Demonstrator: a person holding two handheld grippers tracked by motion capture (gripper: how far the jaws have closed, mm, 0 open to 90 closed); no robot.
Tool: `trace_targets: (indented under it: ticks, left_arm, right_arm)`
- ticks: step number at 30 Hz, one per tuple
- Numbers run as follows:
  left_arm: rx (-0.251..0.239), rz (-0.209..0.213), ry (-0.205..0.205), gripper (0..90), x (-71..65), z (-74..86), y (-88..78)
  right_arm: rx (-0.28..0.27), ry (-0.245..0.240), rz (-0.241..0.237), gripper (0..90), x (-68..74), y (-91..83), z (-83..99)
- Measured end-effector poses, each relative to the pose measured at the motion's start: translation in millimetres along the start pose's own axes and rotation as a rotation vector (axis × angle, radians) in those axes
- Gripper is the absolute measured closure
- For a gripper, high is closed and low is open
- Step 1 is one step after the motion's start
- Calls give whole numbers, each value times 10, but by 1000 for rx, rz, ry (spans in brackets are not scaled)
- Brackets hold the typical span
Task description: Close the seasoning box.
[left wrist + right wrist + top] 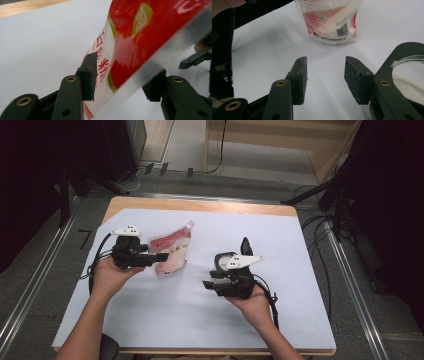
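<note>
Red-white pouch (171, 251) stands on white-covered table (150, 315), left of centre, spout tipped toward 1 o'clock. Left tool (161, 256) at pouch's 9 o'clock, jaws apart around pouch's lower edge; whether pads (89, 75) press film, cannot tell. Right tool (209, 285) at pouch's 4 o'clock, well apart, jaws open, nothing between pads (300, 80).

The pouch (171, 251) stands between the left claw's (161, 256) jaws, seemingly unpressed.
</note>
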State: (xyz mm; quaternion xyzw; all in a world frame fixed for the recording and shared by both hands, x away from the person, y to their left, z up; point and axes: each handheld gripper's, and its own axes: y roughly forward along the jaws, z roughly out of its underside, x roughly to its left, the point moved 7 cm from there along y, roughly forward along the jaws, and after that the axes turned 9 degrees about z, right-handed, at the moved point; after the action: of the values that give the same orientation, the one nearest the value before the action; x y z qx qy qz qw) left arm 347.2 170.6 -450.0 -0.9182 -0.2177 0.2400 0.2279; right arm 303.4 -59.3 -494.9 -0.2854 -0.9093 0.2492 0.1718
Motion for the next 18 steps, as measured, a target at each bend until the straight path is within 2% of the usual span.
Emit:
trace_targets:
  ticks: [11, 18]
  left_arm:
    - [10, -29, 24, 469, -95, 69, -175]
    - [15, -40, 14, 457, -88, 146, -324]
  right_arm:
    - [-2, 5, 7, 537, -16, -35, 4]
    - [-5, 9, 15, 537, -24, -96, 21]
